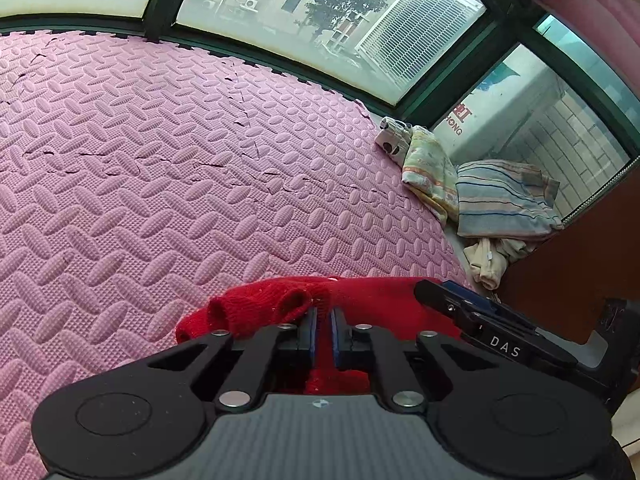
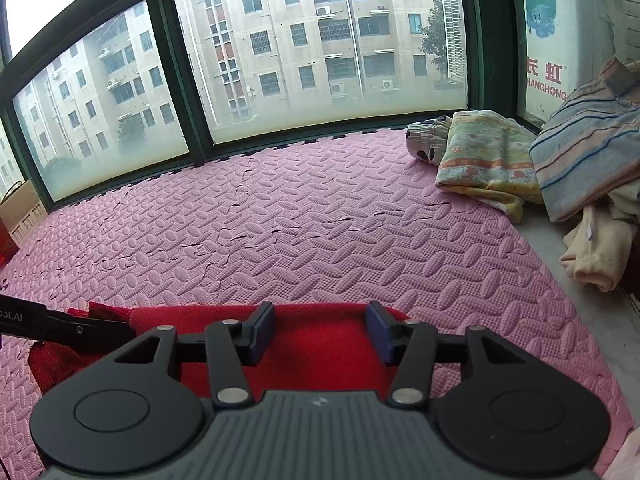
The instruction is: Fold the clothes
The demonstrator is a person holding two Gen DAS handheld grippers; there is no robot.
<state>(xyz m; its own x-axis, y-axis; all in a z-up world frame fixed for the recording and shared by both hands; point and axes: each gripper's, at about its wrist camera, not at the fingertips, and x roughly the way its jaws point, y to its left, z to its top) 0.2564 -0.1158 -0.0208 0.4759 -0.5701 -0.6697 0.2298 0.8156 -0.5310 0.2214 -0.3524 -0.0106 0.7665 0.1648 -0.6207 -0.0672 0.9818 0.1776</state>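
With your left gripper (image 1: 322, 322) fingers pinched narrow on the red sweater (image 1: 360, 308) lying on the pink mat (image 1: 160, 160) and your right gripper (image 2: 320, 334) fingers half-wide above it, lifting one-sided could bunch the knit.

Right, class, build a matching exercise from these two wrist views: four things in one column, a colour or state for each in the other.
Things:
1. knitted sweater
2. textured foam mat
3. left gripper
4. right gripper

Descriptions:
A. fingers apart over the cloth
B. red
C. fingers nearly closed around a knit fold
D. pink

Pairs: 1-B, 2-D, 3-C, 4-A
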